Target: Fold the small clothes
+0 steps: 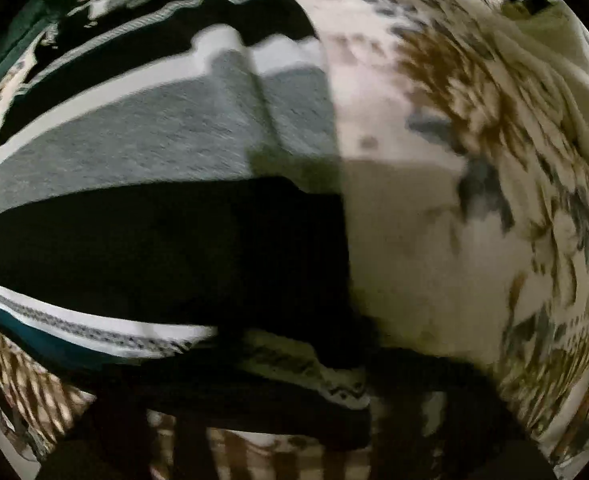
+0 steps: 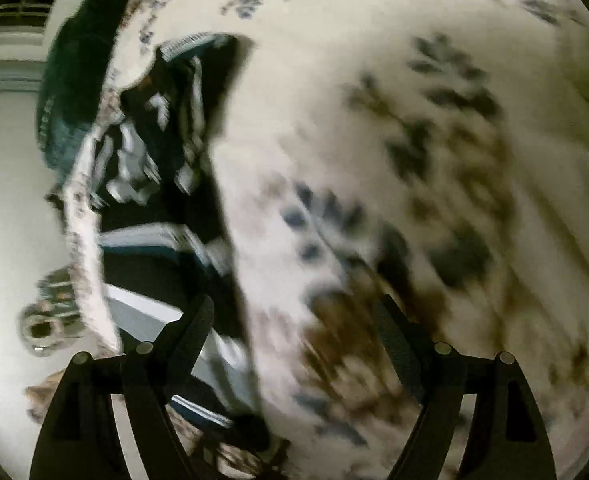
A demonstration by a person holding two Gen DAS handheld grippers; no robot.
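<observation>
Two blurred wrist views are what we have to go on. In the right one, our right gripper [image 2: 294, 320] stands wide, its two dark fingers [image 2: 192, 332] spread with nothing between them, above a pale bedspread [image 2: 374, 100] printed with grey and brown leaves. A heap of small clothes [image 2: 162, 152], black with white and grey stripes, lies on the spread to the left of those fingers, a dark green cloth [image 2: 78, 80] just beyond it. In the left view we look straight down on a striped garment [image 1: 154, 152], grey, white and black, lying flat on the same spread. Our left gripper [image 1: 262, 396] is a dark blur at the bottom edge, closed right down; whether it pinches any fabric we cannot tell.
</observation>
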